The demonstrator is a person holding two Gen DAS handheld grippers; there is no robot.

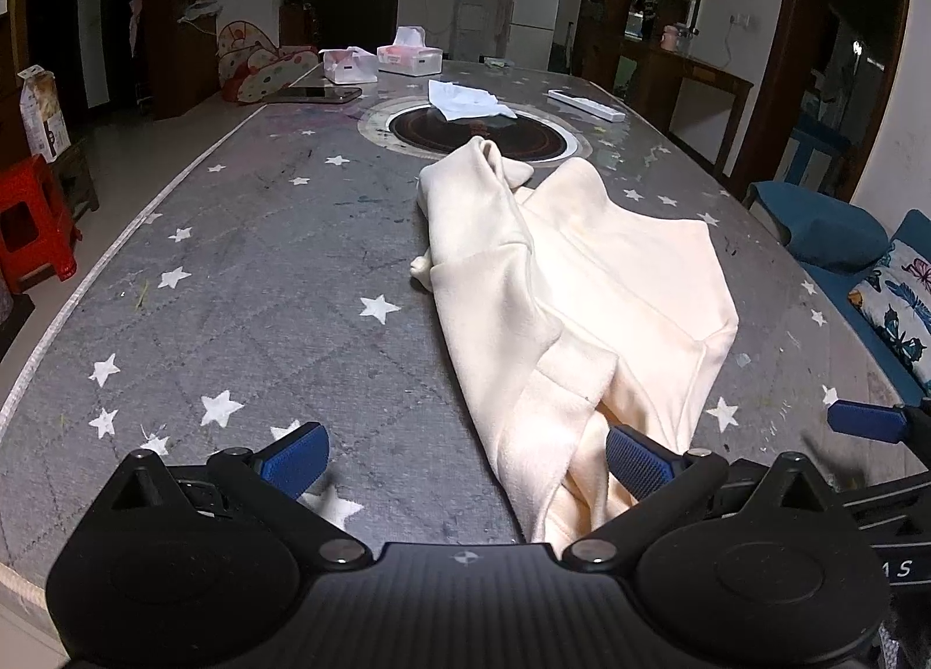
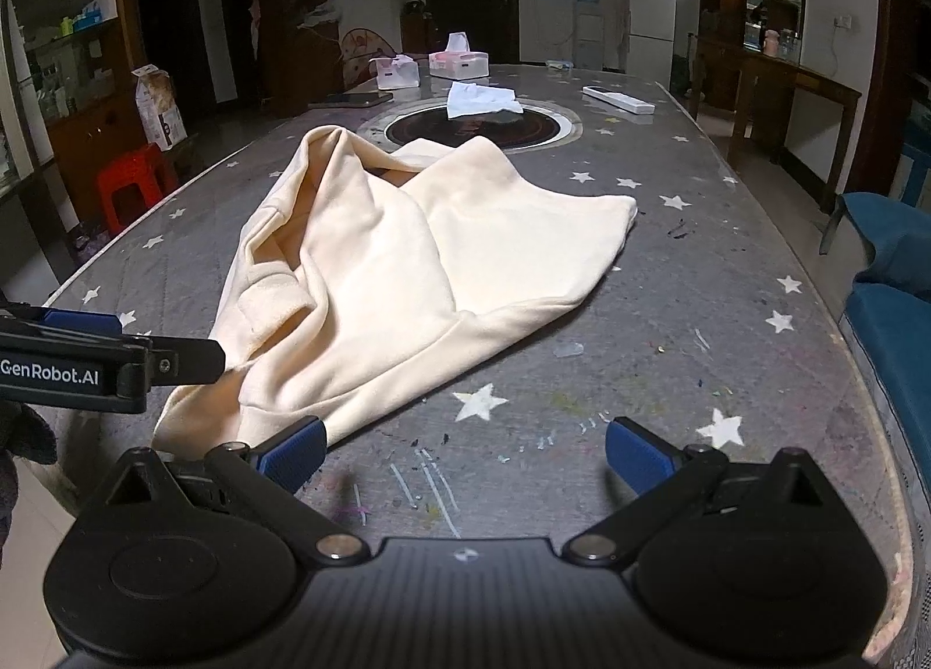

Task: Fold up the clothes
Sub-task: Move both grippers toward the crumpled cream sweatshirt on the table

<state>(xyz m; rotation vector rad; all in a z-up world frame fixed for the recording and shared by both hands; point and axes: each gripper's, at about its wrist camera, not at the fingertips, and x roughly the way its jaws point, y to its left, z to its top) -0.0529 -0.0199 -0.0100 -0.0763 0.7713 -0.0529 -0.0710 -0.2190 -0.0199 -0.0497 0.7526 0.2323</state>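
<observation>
A cream garment [image 1: 570,285] lies crumpled and partly folded on the grey star-patterned table [image 1: 262,273]. In the left wrist view my left gripper [image 1: 465,459] is open at the near table edge, its right pad [image 1: 637,459] against the garment's near end, which hangs between the fingers. In the right wrist view the same cream garment [image 2: 407,262] spreads ahead and to the left. My right gripper [image 2: 462,451] is open over bare table, its left pad [image 2: 291,451] beside the garment's near hem. The left gripper's body [image 2: 87,360] shows at the left edge.
At the far end lie a round inset hotplate [image 1: 477,134], a white cloth [image 1: 465,102], two tissue boxes [image 1: 407,55], a phone [image 1: 314,96] and a white remote [image 1: 585,105]. A red stool [image 1: 32,221] stands left; a blue sofa [image 2: 890,285] stands right.
</observation>
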